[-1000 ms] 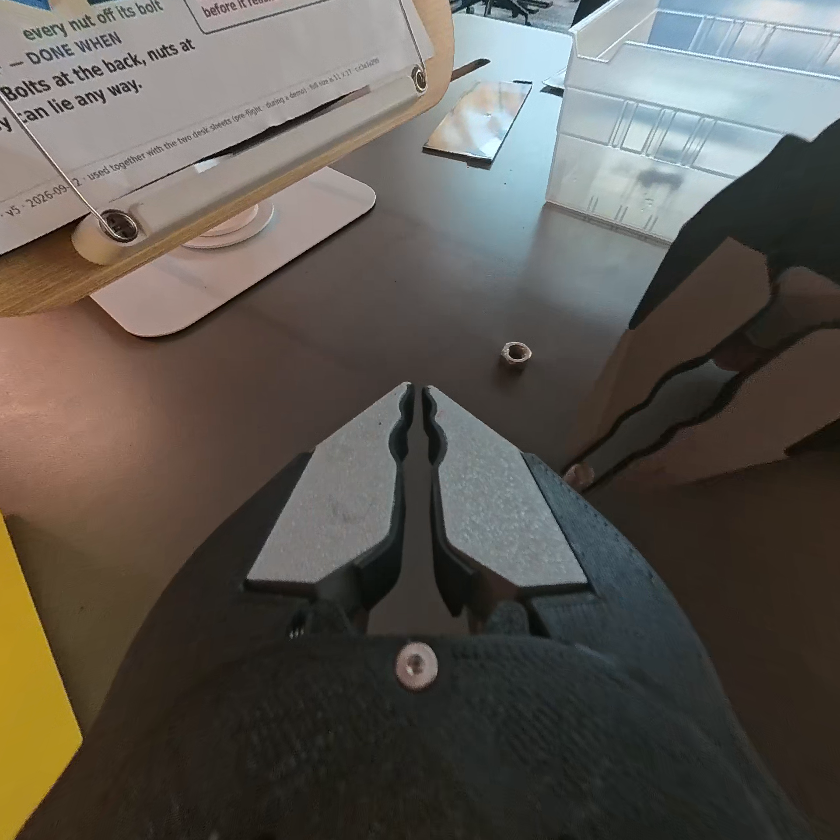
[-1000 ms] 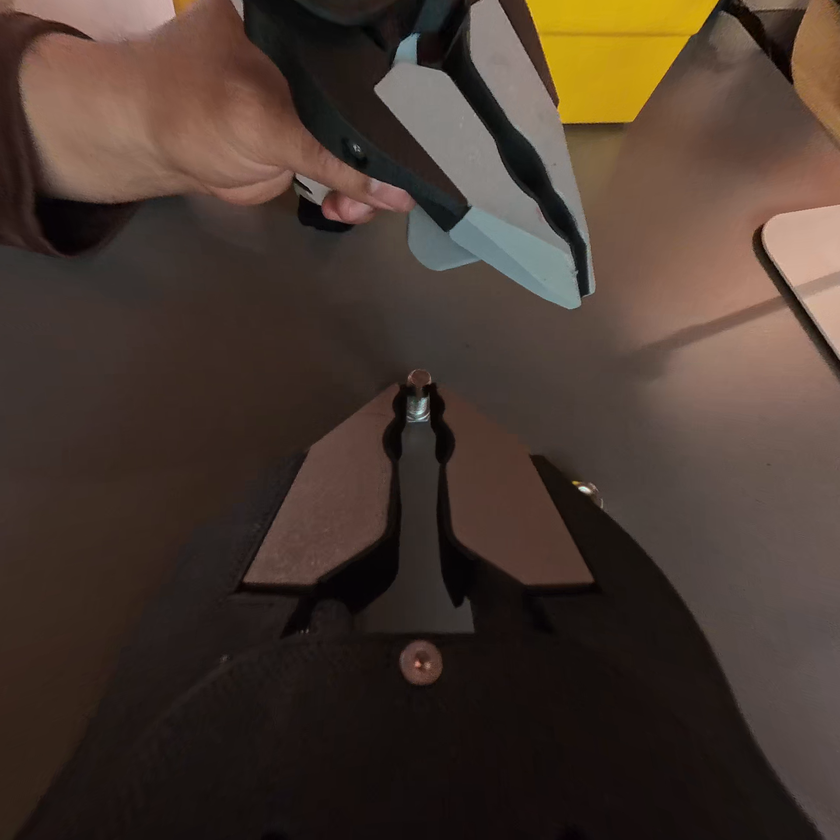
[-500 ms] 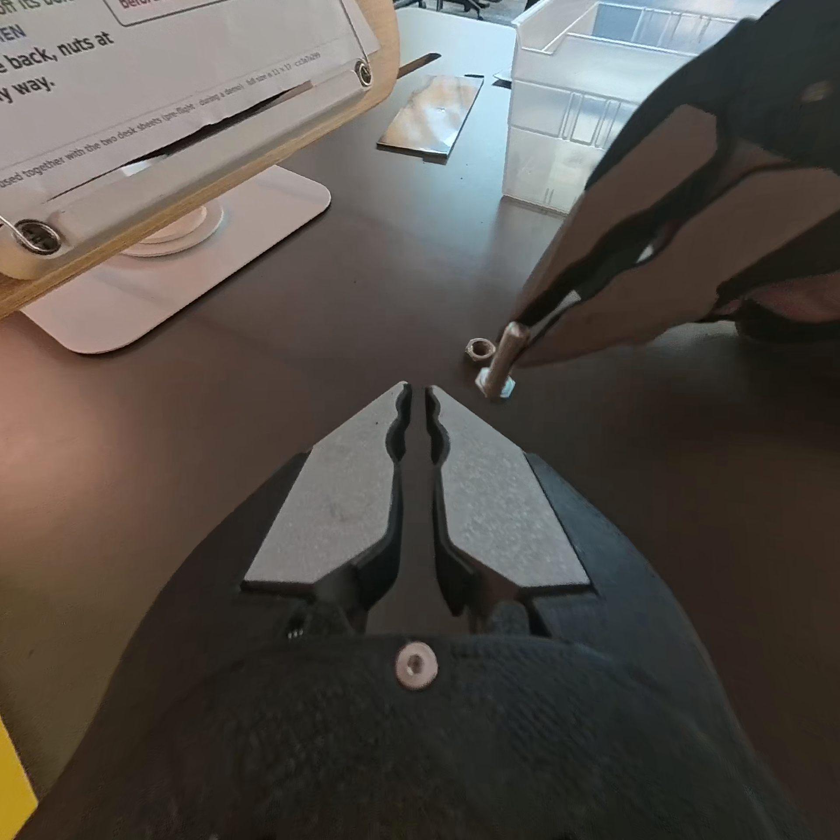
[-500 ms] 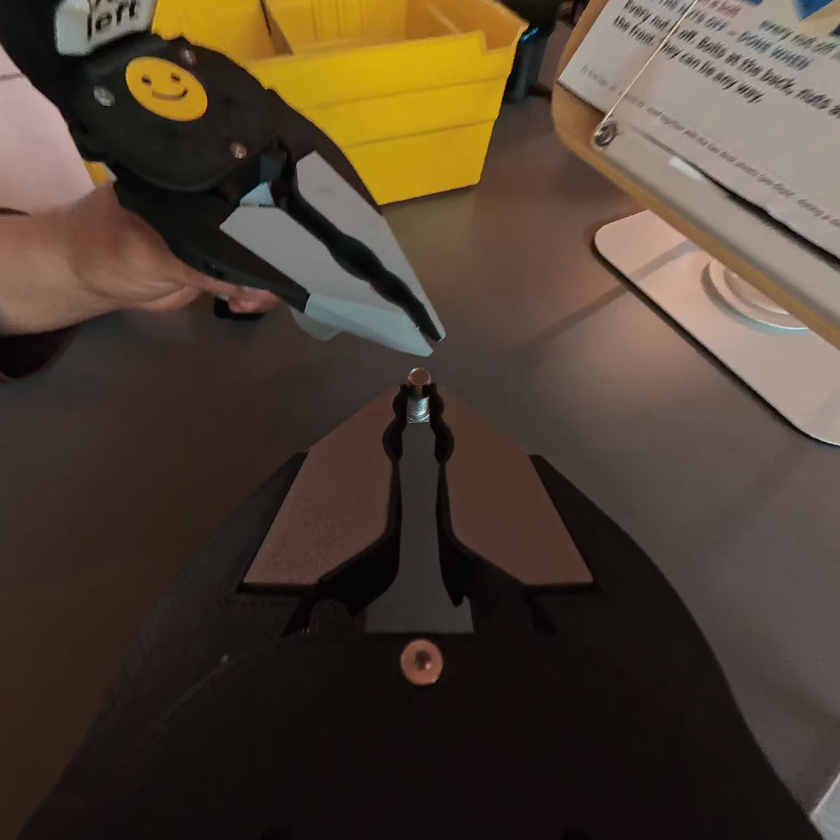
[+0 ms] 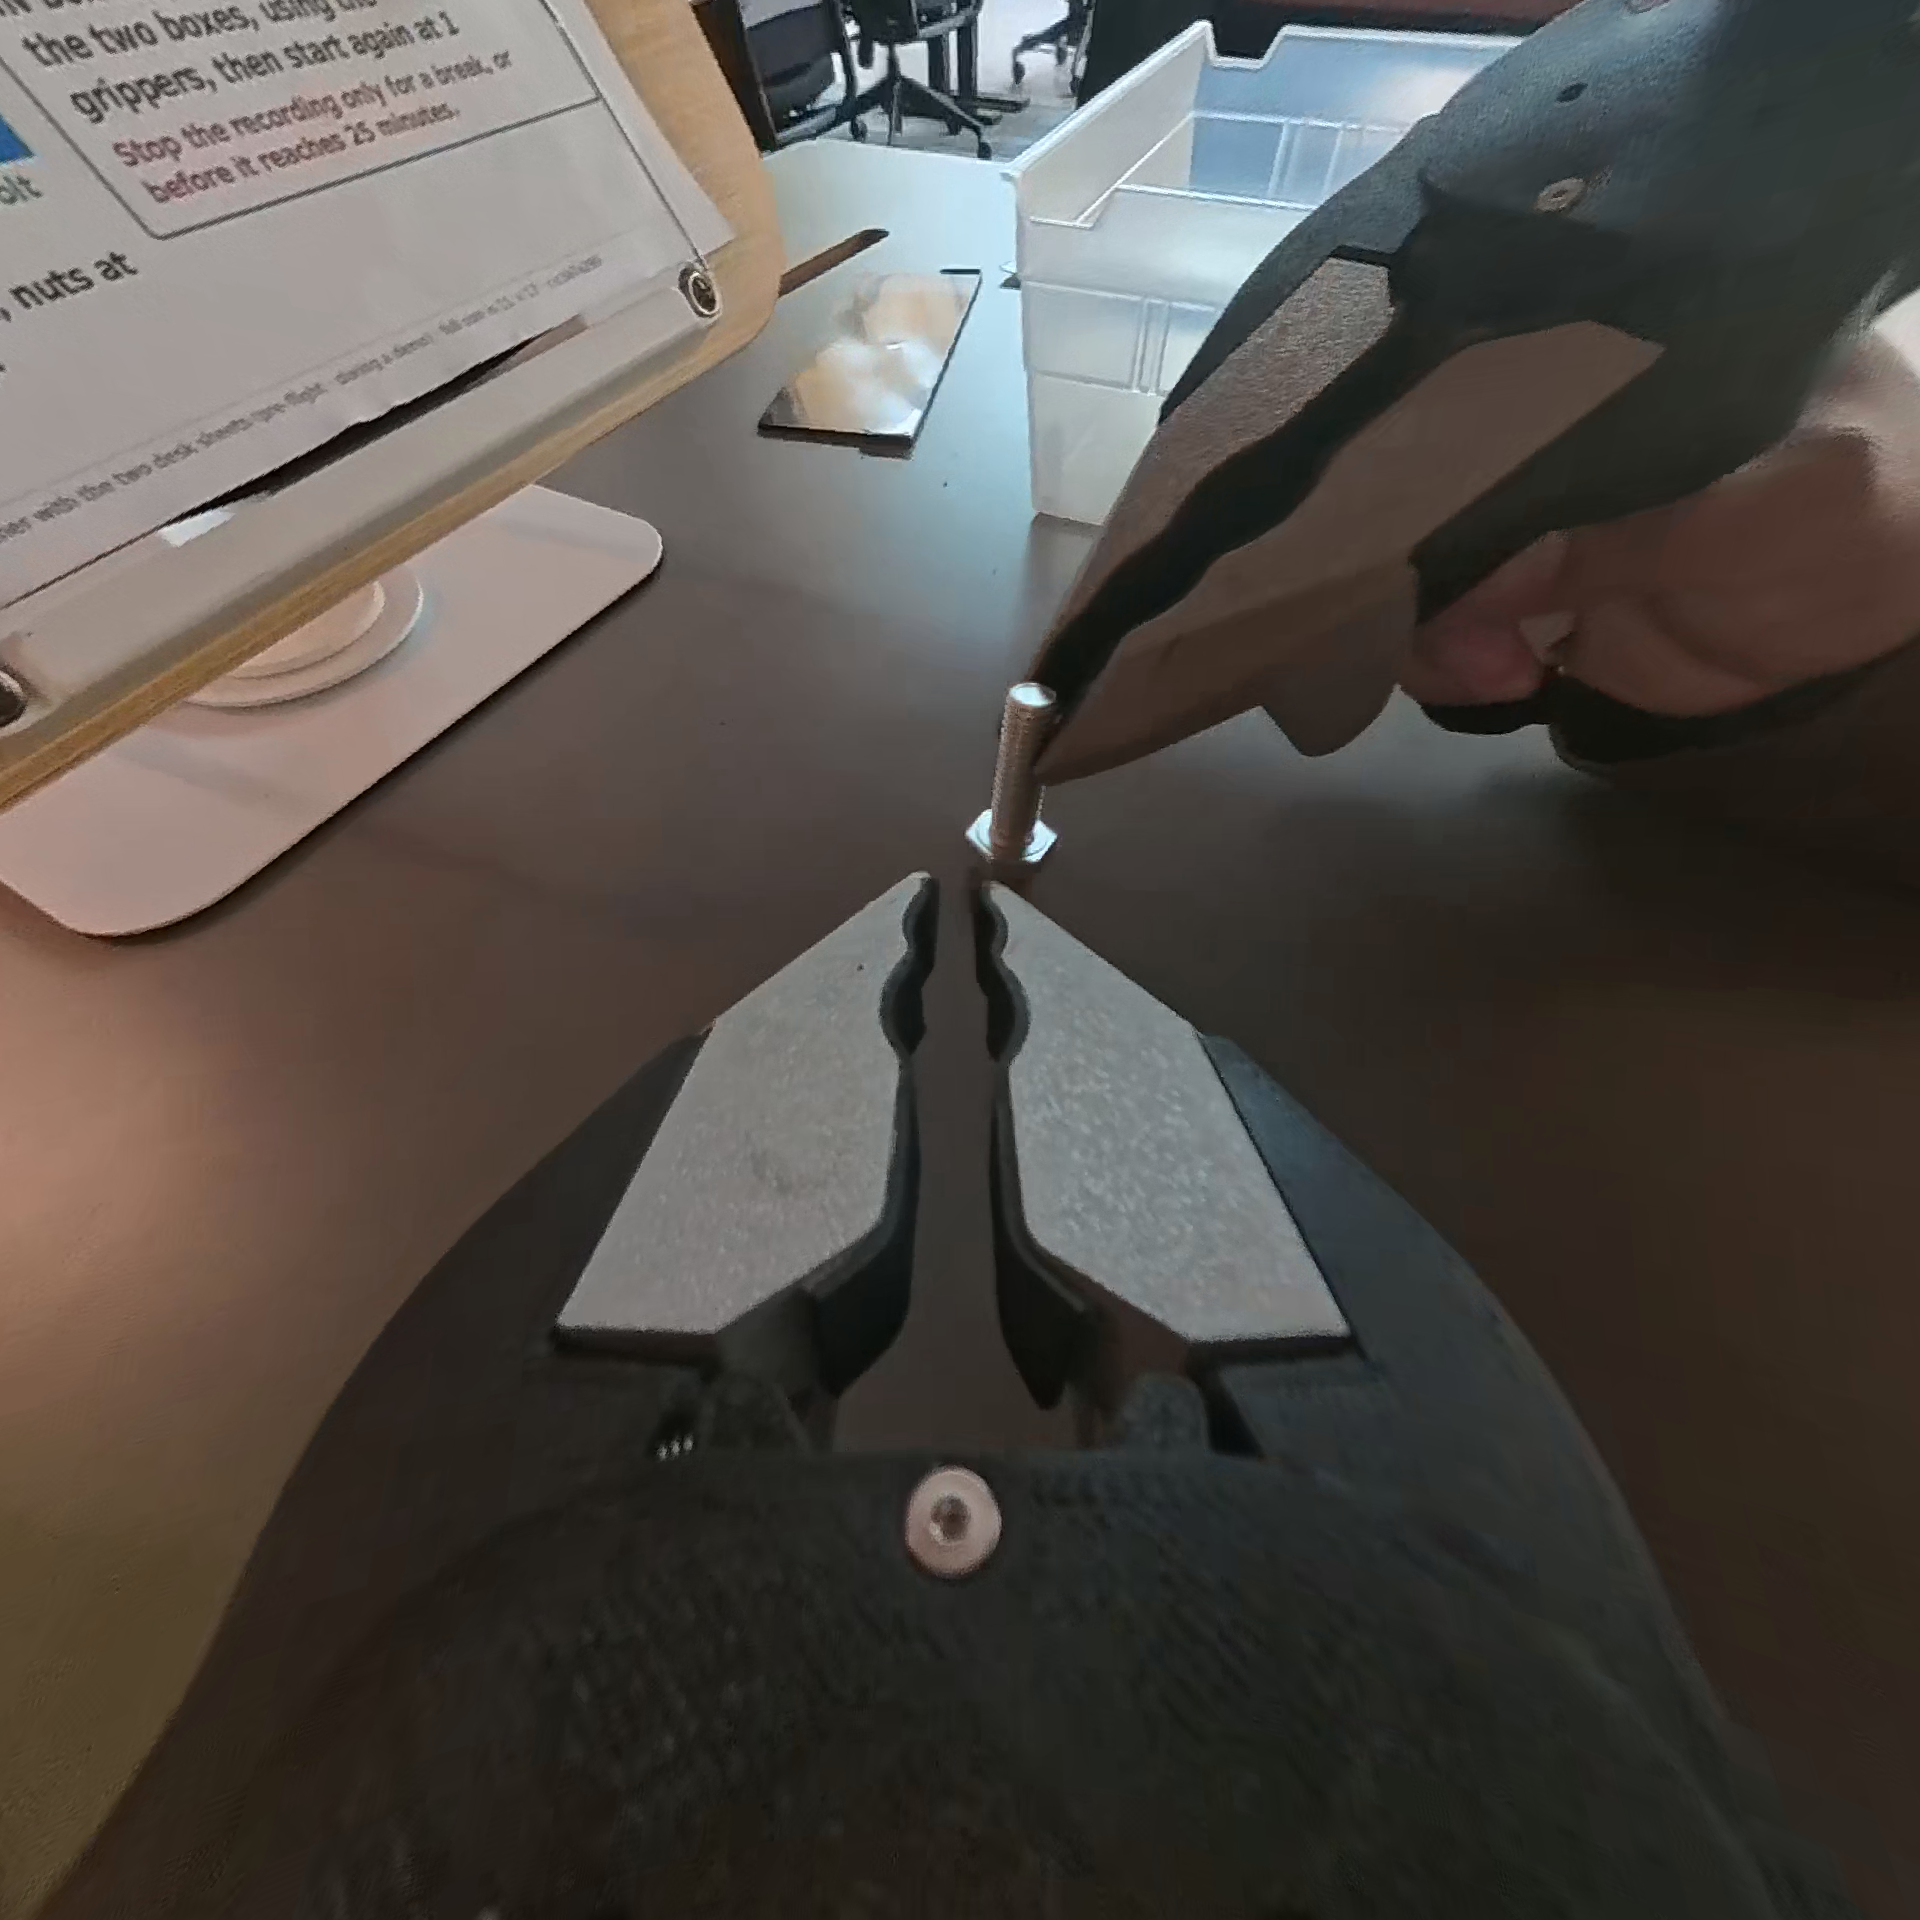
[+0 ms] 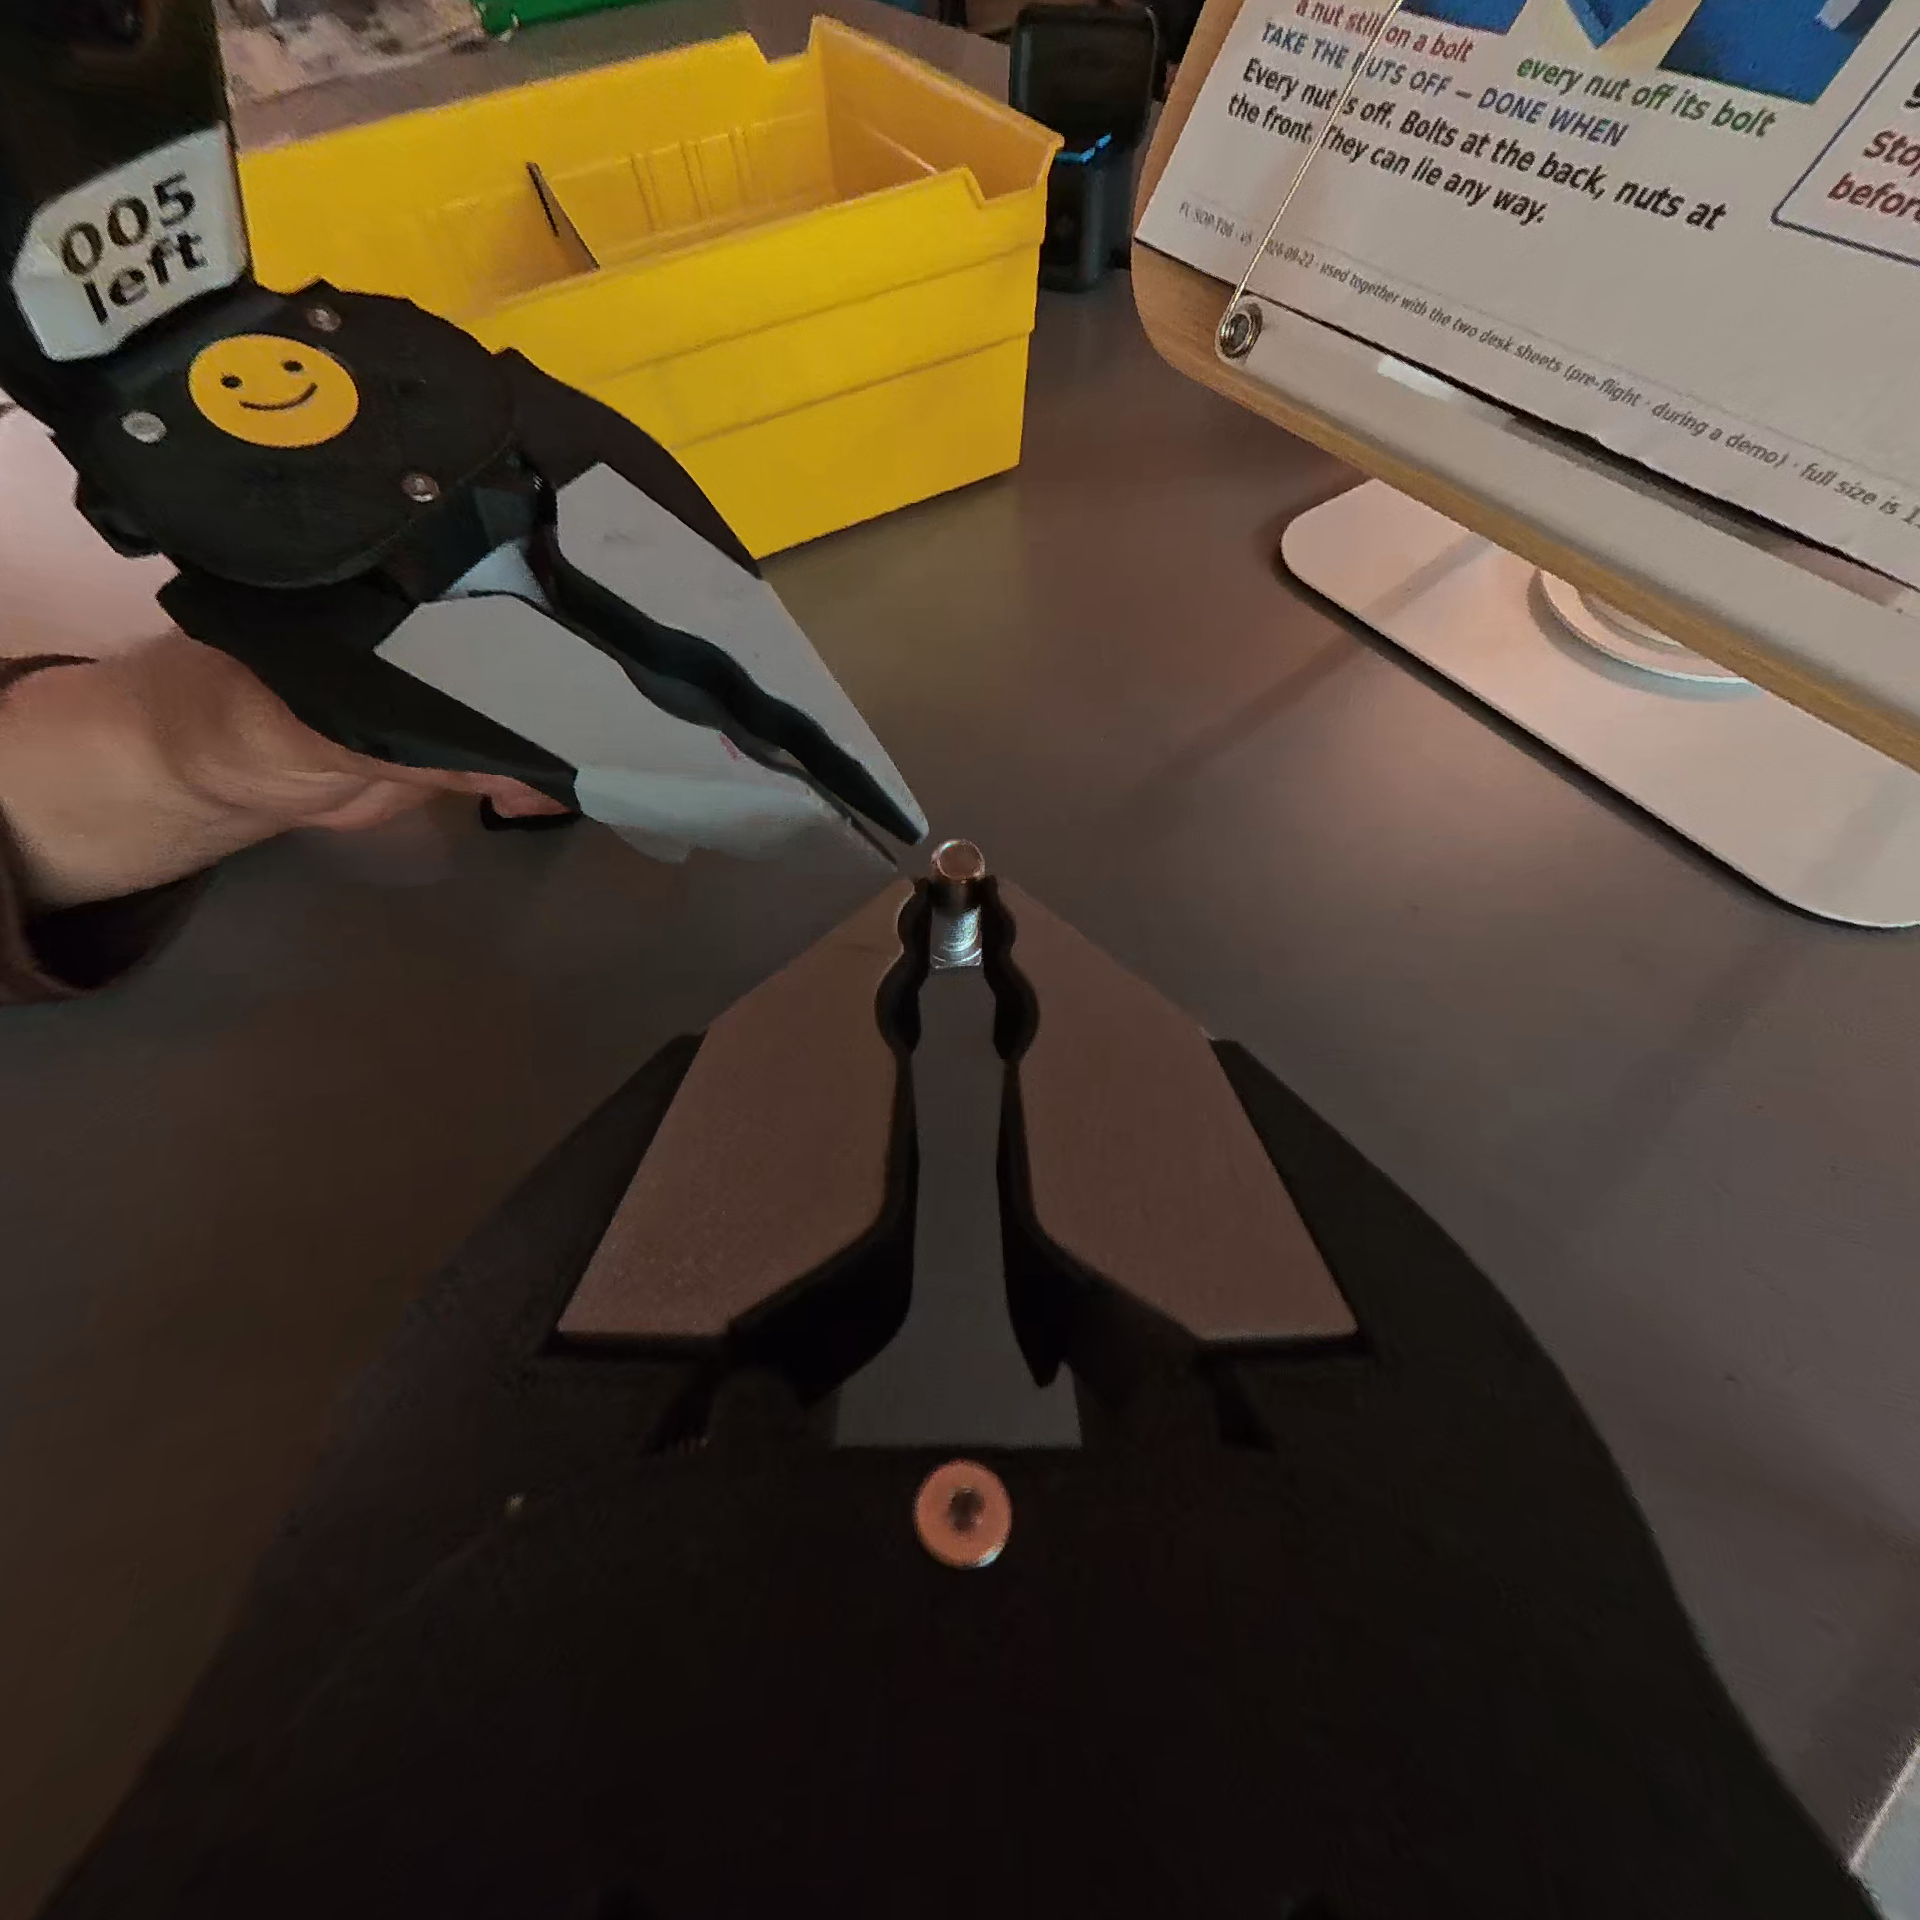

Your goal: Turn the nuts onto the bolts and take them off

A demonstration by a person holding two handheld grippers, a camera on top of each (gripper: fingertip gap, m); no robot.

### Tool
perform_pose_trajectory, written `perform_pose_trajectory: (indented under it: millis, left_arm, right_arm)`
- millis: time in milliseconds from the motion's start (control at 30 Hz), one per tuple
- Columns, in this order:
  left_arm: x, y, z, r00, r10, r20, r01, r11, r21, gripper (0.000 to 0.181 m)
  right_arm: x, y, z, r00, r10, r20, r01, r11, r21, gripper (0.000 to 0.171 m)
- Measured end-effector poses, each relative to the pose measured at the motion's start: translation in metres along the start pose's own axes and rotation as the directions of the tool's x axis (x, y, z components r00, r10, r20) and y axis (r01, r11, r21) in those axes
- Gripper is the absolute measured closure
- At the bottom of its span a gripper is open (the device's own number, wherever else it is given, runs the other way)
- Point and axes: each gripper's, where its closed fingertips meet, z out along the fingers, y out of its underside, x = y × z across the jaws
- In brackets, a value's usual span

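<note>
Gripping the bolt (image 6: 958, 902) by its threaded shank, our right gripper (image 6: 956, 896) stands it head-down on the dark table (image 5: 623, 935). Our left gripper (image 5: 954, 896) has its fingers nearly together with nothing between them, tips just beside the bolt head. Farther off we see a yellow bin (image 6: 727, 312) behind the left gripper, a white bin (image 5: 1122, 312) at the table's far right, and a wooden stand with a printed sheet (image 5: 312, 260) on a white base. We cannot find a nut in either view.
</note>
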Motion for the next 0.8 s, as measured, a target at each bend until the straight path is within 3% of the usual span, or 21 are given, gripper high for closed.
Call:
perform_pose_trajectory:
  millis: [800]
  left_arm:
    - [0.022, -0.006, 0.002, 0.992, -0.001, -0.124, 0.005, 0.999, 0.038, 0.176]
  right_arm:
    - [-0.016, -0.002, 0.000, 0.994, 0.040, 0.105, -0.041, 0.999, 0.005, 0.166]
